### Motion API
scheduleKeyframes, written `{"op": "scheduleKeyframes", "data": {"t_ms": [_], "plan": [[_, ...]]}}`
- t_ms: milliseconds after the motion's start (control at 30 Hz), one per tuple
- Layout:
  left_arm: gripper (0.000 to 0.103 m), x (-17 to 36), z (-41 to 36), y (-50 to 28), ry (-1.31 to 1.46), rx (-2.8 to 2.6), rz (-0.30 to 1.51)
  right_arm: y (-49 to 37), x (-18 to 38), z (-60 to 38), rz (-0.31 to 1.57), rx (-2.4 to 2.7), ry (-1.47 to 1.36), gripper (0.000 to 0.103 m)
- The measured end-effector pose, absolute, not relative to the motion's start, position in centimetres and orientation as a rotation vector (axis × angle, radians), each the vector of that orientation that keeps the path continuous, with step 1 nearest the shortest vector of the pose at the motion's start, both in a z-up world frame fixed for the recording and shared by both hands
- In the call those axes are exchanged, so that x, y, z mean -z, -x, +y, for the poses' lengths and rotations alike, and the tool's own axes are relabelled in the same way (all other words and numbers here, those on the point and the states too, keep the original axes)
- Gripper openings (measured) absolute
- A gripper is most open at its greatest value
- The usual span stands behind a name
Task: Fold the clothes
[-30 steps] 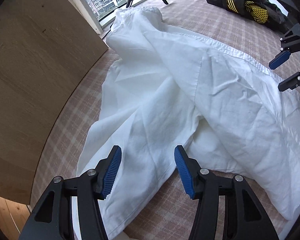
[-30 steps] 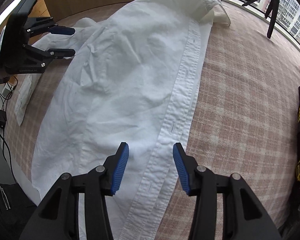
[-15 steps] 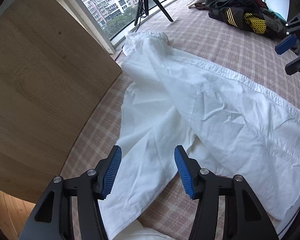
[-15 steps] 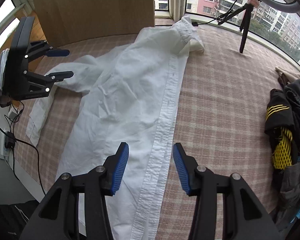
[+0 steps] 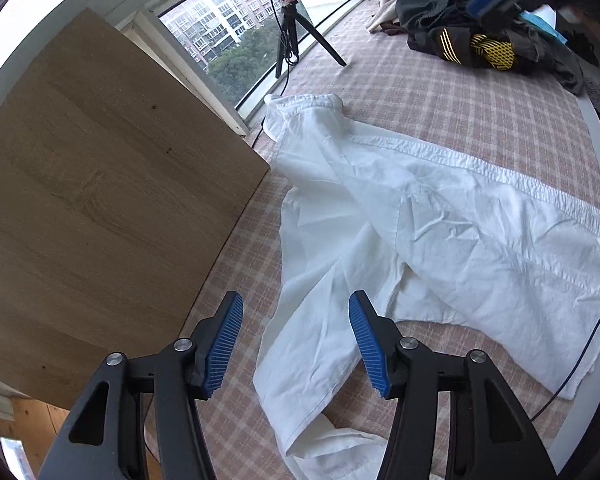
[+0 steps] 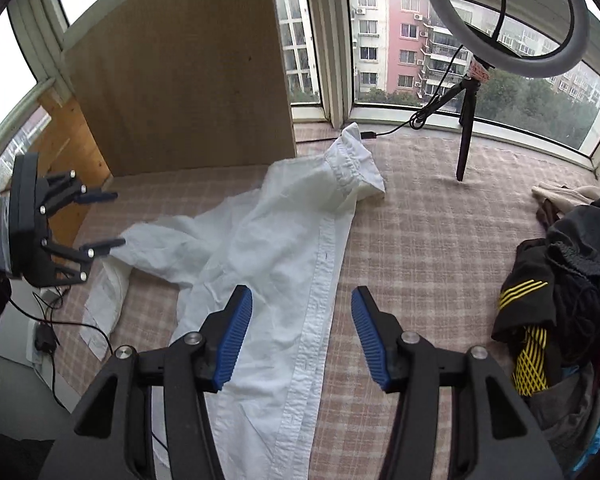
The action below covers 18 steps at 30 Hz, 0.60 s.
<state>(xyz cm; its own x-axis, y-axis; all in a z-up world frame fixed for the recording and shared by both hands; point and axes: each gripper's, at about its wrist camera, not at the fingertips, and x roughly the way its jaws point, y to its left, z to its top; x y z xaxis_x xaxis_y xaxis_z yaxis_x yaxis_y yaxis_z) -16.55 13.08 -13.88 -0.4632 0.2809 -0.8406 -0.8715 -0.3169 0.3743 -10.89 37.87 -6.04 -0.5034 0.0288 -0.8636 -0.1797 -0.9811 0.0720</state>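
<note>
The left gripper (image 5: 296,344) is released: its blue-padded jaws stand wide apart and hold nothing. The right gripper (image 6: 302,338) is likewise released and empty. Both hang above the work surface, clear of the fabric.

The white button-up shirt (image 6: 276,256) lies spread on the pink plaid cover (image 6: 428,240). Ahead of the right gripper, the button placket (image 6: 320,280) runs away from the jaws to the collar (image 6: 356,168) at the far end. One sleeve (image 5: 316,344) lies directly below and between the left gripper's jaws, its cuff end crumpled at the near edge. The shirt body extends forward and to the right of the left gripper.

No container appears in either view. A loose pile of dark clothes (image 6: 560,292), one piece with yellow stripes, lies to the right of the right gripper, well apart from the shirt. A wooden board (image 5: 92,208) stands to the left of the left gripper. A ring light on a tripod (image 6: 468,120) stands beyond the collar, by the window.

Change from 1.0 s ago: both grippers have risen and drawn back from the shirt, so that the whole garment, the window and the ring light are now in view. The jaws remain apart. The shirt lies as before.
</note>
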Motion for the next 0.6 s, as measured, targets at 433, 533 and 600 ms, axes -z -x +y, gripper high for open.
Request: {"op": "scheduleKeyframes", "data": {"t_ms": [433, 533, 600], "plan": [[0.052, 24.4, 15.6, 19.9, 1.008, -1.688, 1.118, 21.7, 18.3, 42.1, 0.499, -2.54, 1.688, 0.053], [0.021, 25.7, 15.3, 20.3, 1.041, -1.683, 1.089, 23.8, 19.8, 41.8, 0.469, -2.563, 1.701, 0.053], [0.01, 25.6, 14.7, 20.5, 1.064, -1.688, 1.026, 25.1, 20.4, 41.7, 0.413, -2.57, 1.708, 0.053]]}}
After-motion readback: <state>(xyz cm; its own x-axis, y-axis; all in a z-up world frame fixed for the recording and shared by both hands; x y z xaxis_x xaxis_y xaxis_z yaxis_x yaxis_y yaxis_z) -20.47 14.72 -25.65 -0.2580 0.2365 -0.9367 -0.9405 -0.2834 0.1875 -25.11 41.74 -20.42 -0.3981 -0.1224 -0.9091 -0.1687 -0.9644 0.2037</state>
